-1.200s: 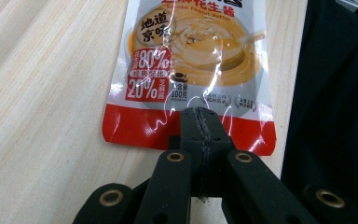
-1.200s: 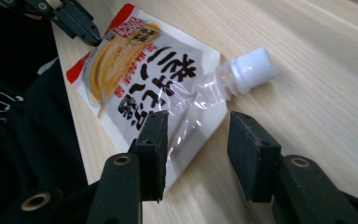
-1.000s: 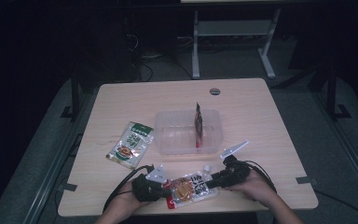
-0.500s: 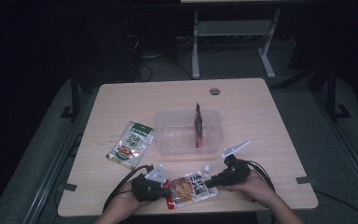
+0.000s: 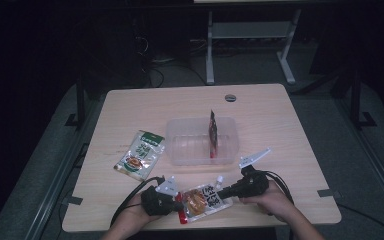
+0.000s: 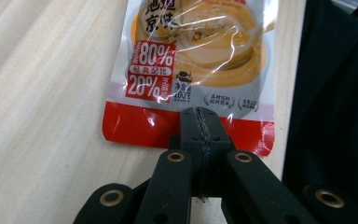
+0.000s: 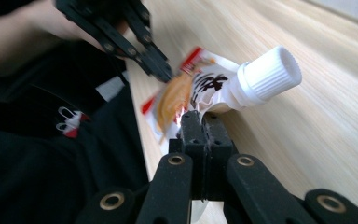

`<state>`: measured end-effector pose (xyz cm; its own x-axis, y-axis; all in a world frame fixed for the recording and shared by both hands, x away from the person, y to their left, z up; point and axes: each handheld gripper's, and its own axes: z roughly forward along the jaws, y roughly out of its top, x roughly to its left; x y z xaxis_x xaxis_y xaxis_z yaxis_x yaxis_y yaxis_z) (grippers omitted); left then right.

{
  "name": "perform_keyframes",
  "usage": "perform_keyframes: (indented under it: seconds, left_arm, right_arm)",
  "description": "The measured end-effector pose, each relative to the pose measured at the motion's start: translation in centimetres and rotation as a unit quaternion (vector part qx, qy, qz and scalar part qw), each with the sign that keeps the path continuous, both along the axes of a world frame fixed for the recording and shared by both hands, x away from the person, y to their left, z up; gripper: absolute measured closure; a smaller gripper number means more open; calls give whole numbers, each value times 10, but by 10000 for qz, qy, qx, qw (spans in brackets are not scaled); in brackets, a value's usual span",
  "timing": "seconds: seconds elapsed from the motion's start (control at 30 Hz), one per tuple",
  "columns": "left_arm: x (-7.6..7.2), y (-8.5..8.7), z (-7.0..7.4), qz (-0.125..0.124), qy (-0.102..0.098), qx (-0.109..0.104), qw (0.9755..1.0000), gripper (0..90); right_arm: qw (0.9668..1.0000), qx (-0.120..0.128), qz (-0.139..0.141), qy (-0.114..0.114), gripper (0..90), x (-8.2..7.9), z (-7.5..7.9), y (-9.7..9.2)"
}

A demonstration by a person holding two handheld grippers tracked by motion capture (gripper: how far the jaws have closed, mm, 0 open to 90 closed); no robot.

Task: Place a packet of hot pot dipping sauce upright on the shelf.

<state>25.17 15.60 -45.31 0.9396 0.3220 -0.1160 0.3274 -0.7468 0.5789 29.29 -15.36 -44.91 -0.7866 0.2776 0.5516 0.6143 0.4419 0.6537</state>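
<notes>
A spouted pouch with a red bottom edge and a white cap lies near the table's front edge, stretched between both grippers. My left gripper is shut on the pouch's red bottom strip. The jaws of my right gripper have just been closing and now pinch the pouch's top edge right beside the cap. The left gripper shows farther off in the right gripper view, clamped on the far end of the pouch.
A clear plastic container stands mid-table with a dark red packet upright inside it. A green packet lies flat to its left. The table's front edge runs just under both hands.
The right gripper's tip has closed in on the spout end of the pouch. Both hands and the pouch stay near the front edge.
</notes>
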Motion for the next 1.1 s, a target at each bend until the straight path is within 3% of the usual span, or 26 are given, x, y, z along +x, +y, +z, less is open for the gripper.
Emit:
perform_keyframes:
  seconds: [0.13,0.3,0.5,0.53,0.97,1.1]
  left_arm:
    - [6,2,1,72,-9,7,10000,898]
    - [12,3,5,134,-37,-149,9998,897]
    - [15,2,16,198,-216,-479,9984,873]
    - [16,2,19,232,-244,-571,9978,867]
    - [25,-11,38,112,-546,-839,9949,859]
    - [29,-15,43,115,-504,-1058,9930,851]
  right_arm:
    - [9998,186,55,-5,899,-1,5,2]
    - [9991,344,154,-176,900,-2,14,10]
    - [9976,455,216,-474,900,-3,29,18]
    - [9965,511,234,-611,900,-3,35,21]
    - [9912,1040,228,-782,900,4,60,34]
    - [9905,1118,192,-774,900,6,63,35]
